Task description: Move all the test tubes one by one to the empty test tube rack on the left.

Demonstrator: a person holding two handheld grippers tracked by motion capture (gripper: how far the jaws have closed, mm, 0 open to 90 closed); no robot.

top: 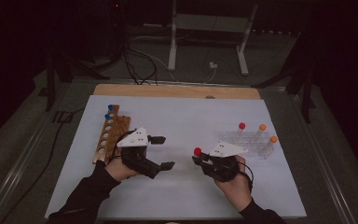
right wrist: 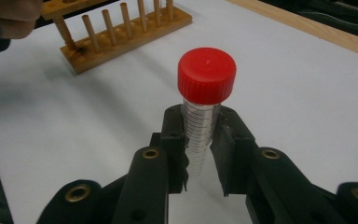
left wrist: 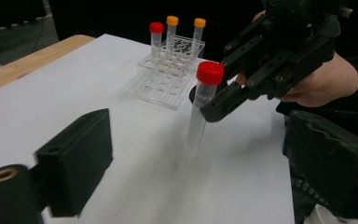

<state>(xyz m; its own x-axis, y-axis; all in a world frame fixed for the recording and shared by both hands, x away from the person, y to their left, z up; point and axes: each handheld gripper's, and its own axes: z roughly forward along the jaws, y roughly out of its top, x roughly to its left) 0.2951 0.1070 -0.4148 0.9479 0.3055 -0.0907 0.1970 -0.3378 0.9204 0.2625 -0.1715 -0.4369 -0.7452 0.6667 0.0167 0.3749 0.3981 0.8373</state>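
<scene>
Your right gripper (top: 199, 161) sits near the front of the table, right of centre, and its jaws are clamped on a red-capped tube (right wrist: 204, 114) just below the cap. The tube stands close to upright, cap up, its clear body tapering down toward the white mat (top: 186, 116); the left gripper view shows its tip (left wrist: 193, 144) clear of the mat, not resting on it.

Your left gripper (top: 161, 151) is just to the left of it, at about the same depth, jaws wide apart and holding nothing. The tube lies to the right of that gripper, between its jaws' line of sight and your right hand (left wrist: 319, 84), so a handover looks like the likely next move; the left jaws would need to close on the bare stretch of tube below the right gripper's hold, across the long axis.

Farther left, the wooden rack (top: 111, 133) runs near to far along the mat's edge, with two blue caps (top: 109, 111) at its far end and the nearer holes empty. Your left gripper is the nearer one to it.

Farther right, the clear rack (top: 251, 142) holds one red-capped and two orange-capped tubes.

The tube carries fine graduation lines, but no numbers, brand or label can be read.
</scene>
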